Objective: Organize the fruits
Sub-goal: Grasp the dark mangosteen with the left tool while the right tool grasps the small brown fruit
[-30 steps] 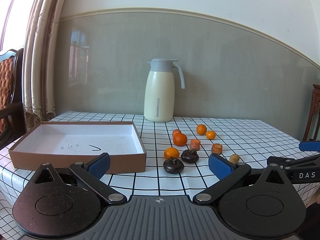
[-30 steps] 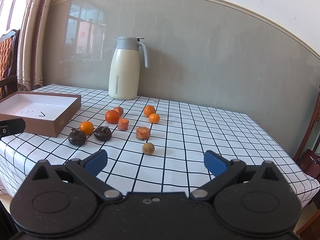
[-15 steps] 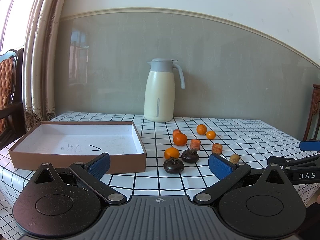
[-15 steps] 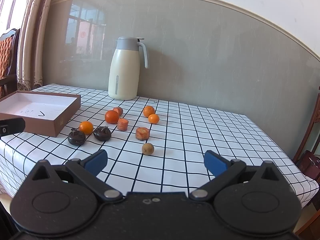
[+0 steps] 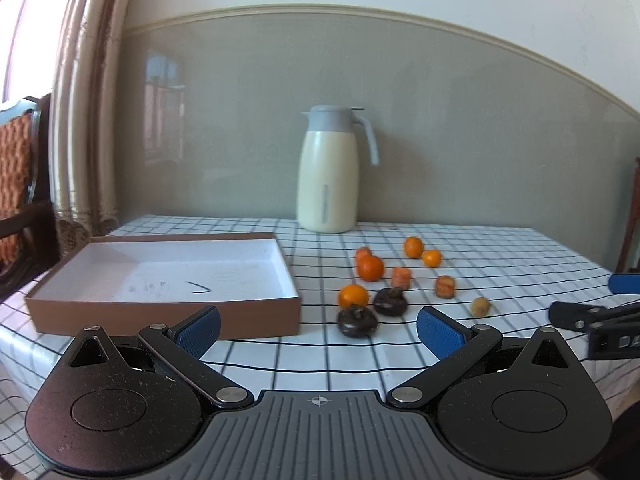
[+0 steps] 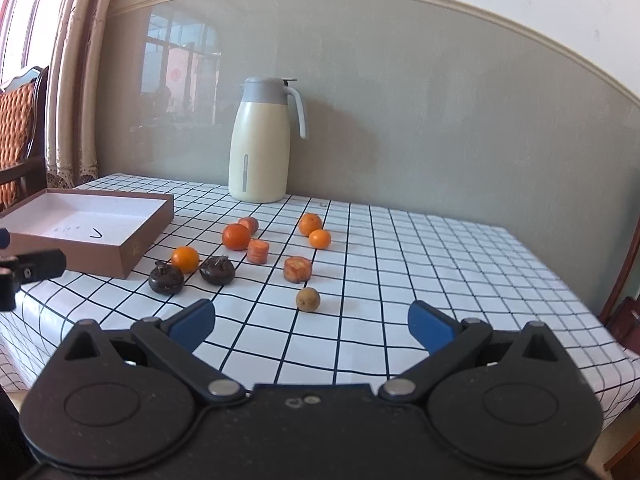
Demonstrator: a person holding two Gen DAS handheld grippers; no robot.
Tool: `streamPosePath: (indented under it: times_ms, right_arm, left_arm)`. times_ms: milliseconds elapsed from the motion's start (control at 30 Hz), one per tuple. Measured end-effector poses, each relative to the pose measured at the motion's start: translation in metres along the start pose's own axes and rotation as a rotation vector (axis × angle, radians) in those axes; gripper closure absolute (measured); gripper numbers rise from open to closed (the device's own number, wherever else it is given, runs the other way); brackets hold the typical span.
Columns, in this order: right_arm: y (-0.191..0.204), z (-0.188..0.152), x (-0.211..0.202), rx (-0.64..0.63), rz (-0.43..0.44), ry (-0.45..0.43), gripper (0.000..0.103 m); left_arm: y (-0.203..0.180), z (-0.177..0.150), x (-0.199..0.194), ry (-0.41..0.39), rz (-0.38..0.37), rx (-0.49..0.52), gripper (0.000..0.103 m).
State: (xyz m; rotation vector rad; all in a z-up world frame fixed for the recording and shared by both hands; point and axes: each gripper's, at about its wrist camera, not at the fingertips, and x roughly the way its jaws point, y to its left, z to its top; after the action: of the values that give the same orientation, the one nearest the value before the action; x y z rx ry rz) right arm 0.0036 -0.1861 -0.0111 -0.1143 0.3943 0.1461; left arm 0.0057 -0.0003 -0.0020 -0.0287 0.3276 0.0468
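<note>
Just ahead of right gripper (image 6: 310, 324), spread wide, small brown fruit (image 6: 307, 299)

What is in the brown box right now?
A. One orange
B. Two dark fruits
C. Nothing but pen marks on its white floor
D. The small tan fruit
C. The brown box shows only a bare white floor with pen marks; the two dark fruits, the oranges and the small tan fruit all lie on the checked tablecloth outside it.
</note>
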Motion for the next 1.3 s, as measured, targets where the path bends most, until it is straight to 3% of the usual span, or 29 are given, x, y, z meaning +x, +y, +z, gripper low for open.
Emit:
streamPosePath:
  times_ms: [100,267,533,667,733,867,933,1300]
  right_arm:
    - [-0.005,0.004,0.010,0.016,0.010,0.024,0.015]
    - [-0.005,0.008,0.032,-0.013,0.030,0.047,0.029]
    - [-0.007,0.006,0.067,-0.031,0.033,0.093,0.040]
    - [-0.008,0.005,0.084,-0.036,0.002,0.107,0.051]
    - [-0.010,0.004,0.094,-0.036,0.002,0.123,0.052]
    - [-0.011,0.003,0.108,-0.042,0.006,0.146,0.056]
    - [-0.010,0.004,0.115,-0.049,0.006,0.154,0.059]
    - [-0.002,0.009,0.140,-0.073,0.028,0.183,0.074]
  left_arm:
    - [0.002,0.002,0.009,0.023,-0.053,-0.040,0.000]
    - [-0.020,0.003,0.026,-0.013,-0.016,0.060,0.000]
    - [-0.042,-0.005,0.066,0.061,-0.055,0.085,0.000]
    - [-0.044,-0.004,0.083,0.083,-0.044,0.085,0.001]
    - [-0.044,-0.004,0.094,0.105,-0.048,0.087,0.018]
    - [-0.045,-0.006,0.113,0.148,-0.064,0.086,0.022]
    - [-0.046,-0.007,0.121,0.168,-0.075,0.088,0.031]
    - [-0.050,-0.008,0.147,0.219,-0.060,0.073,0.031]
